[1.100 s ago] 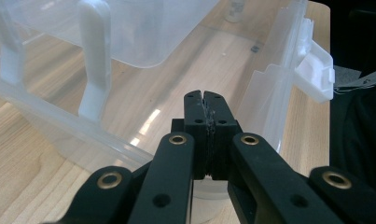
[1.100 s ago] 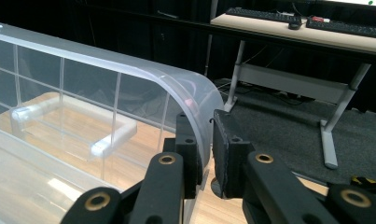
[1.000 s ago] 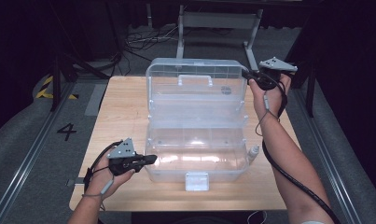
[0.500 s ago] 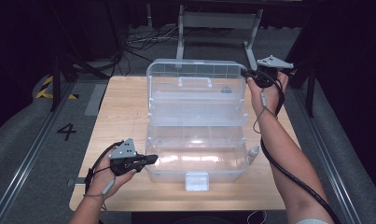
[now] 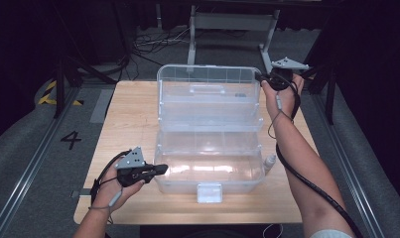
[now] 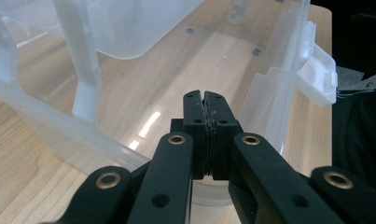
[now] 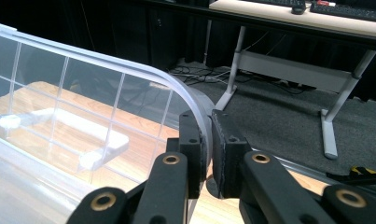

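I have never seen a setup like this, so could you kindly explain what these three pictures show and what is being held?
There is no robot here: a person holds a hand-held, two-jaw gripper in each hand. The high view looks down on a wooden table. The other two pictures come from small cameras riding on the grippers, looking along their black jaws.

On the table stands a clear plastic toolbox, opened up, with its lid raised at the far side. A small white bottle stands beside the box on the right.

The left gripper is shut, resting at the near left wall of the box; its jaws meet with nothing between them. The right gripper is clamped on the far right corner of the lid, whose rim runs between its jaws in the right gripper view; the jaws have just been closing.
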Demonstrator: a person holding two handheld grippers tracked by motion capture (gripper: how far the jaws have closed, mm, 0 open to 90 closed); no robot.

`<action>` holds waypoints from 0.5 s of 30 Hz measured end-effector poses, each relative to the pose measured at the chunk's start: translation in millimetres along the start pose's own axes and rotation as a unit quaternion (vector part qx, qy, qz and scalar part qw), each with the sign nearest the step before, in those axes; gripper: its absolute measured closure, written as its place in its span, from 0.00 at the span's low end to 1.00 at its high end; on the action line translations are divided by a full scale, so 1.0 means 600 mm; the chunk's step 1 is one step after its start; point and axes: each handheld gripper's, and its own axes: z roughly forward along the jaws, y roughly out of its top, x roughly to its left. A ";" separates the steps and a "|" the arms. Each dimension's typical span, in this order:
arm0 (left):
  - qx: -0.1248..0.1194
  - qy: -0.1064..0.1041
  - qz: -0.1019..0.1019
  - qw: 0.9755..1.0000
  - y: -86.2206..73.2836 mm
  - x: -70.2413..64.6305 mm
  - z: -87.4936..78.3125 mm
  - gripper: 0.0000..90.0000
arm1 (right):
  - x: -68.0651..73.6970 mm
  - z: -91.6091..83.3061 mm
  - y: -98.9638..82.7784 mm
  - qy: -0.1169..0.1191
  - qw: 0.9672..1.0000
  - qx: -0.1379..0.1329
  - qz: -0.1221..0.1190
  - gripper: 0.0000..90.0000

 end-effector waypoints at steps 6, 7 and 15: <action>0.000 0.002 0.003 1.000 0.000 0.000 0.000 0.98 | -0.002 0.010 -0.001 -0.001 1.000 0.006 0.001 0.94; 0.000 0.002 0.004 1.000 0.000 0.000 0.000 0.99 | -0.003 0.011 -0.001 0.000 1.000 0.007 0.001 0.94; -0.002 0.002 0.004 1.000 -0.001 0.000 0.000 0.98 | -0.007 0.022 -0.002 0.003 1.000 0.016 0.009 0.94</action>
